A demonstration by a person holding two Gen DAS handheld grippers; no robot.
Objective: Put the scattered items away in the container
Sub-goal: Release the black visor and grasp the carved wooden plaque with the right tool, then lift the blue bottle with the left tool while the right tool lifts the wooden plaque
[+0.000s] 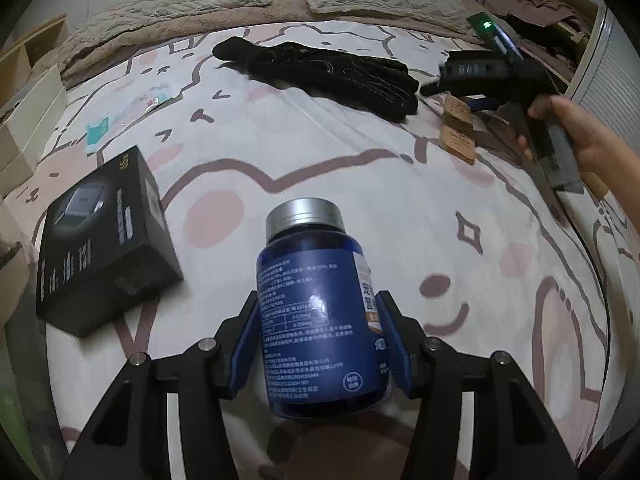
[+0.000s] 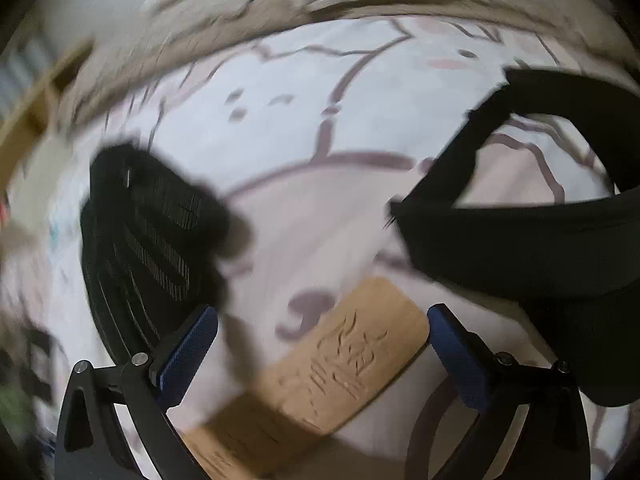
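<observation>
Bed (image 1: 360,184) with white sheet, pink and brown cartoon print; beige blanket (image 1: 168,12) and pillows at the far end, shelving at left edge, clothes heaped far right.

Blue bottle (image 1: 316,320) with silver cap clamped between pads of left gripper (image 1: 320,336), long axis running away from the camera, cap toward the far end of the bed. Black box (image 1: 104,244) lying on sheet to the left. Black glove (image 1: 340,72) flat farther off, fingers toward right.

Right gripper (image 2: 322,354) spread wide, nothing pinched; wooden block (image 2: 344,364) lying on the sheet between its fingers, long axis diagonal, carved marks unreadable. Black strap (image 2: 540,240) at right, cut off by the edge. Right view heavily blurred; small packets (image 1: 132,112) far left hard to identify. Container not made out.
</observation>
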